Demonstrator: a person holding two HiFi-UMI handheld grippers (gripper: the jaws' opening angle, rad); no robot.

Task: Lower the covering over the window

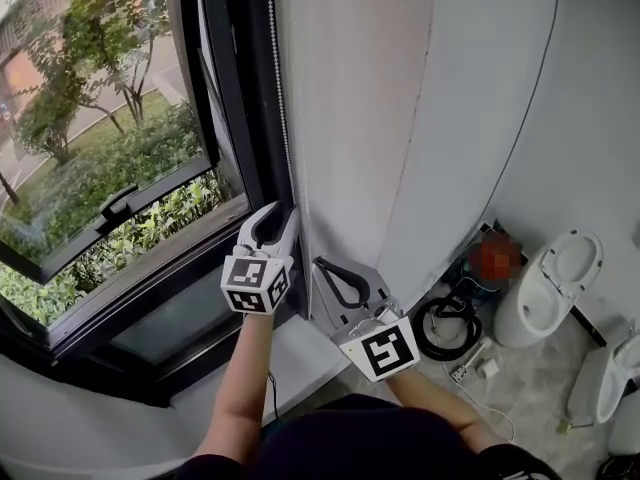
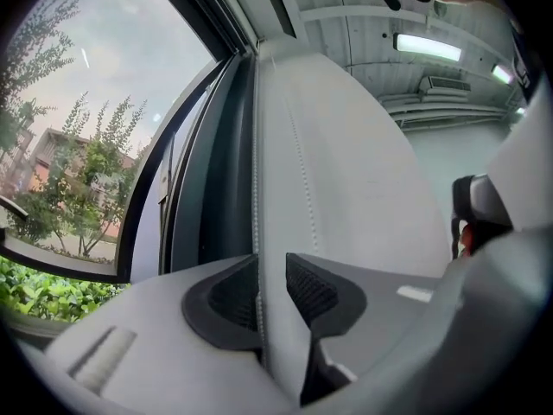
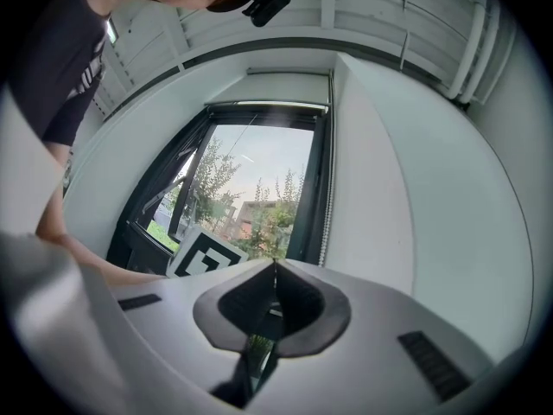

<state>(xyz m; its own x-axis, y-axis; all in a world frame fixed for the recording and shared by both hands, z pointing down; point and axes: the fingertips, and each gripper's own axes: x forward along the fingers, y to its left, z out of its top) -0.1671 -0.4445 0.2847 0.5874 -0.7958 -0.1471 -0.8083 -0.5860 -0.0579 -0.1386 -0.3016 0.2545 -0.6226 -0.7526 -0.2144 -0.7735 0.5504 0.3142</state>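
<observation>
Bead chain (image 2: 257, 223) hung along the window frame's (image 2: 220, 188) right side, between the left gripper's (image 2: 272, 271) half-open jaws, unpinched. The right gripper (image 3: 275, 266), nearer, was closed and empty.

No word, number or brand could be read — the left cube (image 1: 255, 286) and right cube (image 1: 382, 350) bore only square black-and-white markers, no lettering.
</observation>
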